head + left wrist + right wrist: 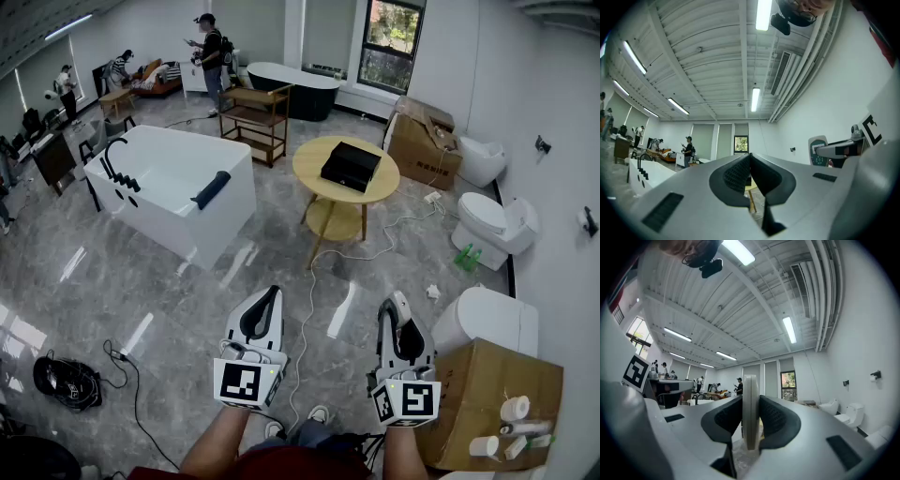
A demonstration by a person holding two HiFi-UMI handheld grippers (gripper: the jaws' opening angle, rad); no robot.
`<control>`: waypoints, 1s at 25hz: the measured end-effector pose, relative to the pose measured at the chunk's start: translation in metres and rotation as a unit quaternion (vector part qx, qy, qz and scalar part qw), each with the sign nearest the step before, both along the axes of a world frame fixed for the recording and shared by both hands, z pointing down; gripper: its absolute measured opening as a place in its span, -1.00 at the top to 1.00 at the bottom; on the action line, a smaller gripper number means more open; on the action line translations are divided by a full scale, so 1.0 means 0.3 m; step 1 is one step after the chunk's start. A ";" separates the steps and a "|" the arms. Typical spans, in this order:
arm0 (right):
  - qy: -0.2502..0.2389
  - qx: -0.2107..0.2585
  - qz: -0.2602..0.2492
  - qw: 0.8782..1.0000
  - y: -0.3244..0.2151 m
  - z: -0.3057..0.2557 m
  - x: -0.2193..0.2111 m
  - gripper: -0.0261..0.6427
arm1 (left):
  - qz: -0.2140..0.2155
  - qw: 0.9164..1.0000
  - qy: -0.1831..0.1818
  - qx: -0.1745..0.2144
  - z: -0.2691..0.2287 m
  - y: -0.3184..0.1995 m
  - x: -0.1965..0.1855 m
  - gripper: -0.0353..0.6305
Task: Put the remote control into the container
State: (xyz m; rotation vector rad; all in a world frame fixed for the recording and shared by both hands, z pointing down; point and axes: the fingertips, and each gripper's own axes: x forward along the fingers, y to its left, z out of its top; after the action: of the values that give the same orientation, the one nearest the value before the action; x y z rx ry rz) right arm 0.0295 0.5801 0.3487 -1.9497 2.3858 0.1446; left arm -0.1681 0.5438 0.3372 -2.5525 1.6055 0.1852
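Right gripper view gives us the remote control (750,389) edge-on, a slim pale slab standing upright between the pads of the right claw (751,404). The jaws are pressed onto its two flat faces, only as far apart as the remote is thick. Left gripper view catches the same remote (818,151) from the side, its button face showing, carried up in the air by the right claw (843,149).

Head view has the right claw (398,314) low and close to the body, with the left claw (263,314) beside it. The left claw (750,158) is pinched together with nothing between its pads.

So the pick-up looks done, and the carry is the step in hand. The likely container is the black box (352,165) on the round wooden bench (309,176), well apart from both claws across the grey floor (187,291). Whether that box is open on top, I can't tell from here.

Next move, as I read it: walk forward to the bench, keep the pinch firm, bring the remote over the box and let go there. A white cable (314,281) trails across the path, and a bathtub (173,178) stands off to the left.
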 end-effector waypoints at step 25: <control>-0.026 0.012 -0.028 0.999 -0.245 0.009 0.310 0.57 | -0.012 0.999 0.017 0.029 -0.046 -0.205 0.367 0.85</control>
State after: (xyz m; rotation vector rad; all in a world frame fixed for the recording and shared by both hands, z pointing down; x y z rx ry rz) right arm 0.1226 0.5067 0.3513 -1.8507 2.3915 0.1184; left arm -0.0581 0.4824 0.3234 -2.4994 1.6160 0.2696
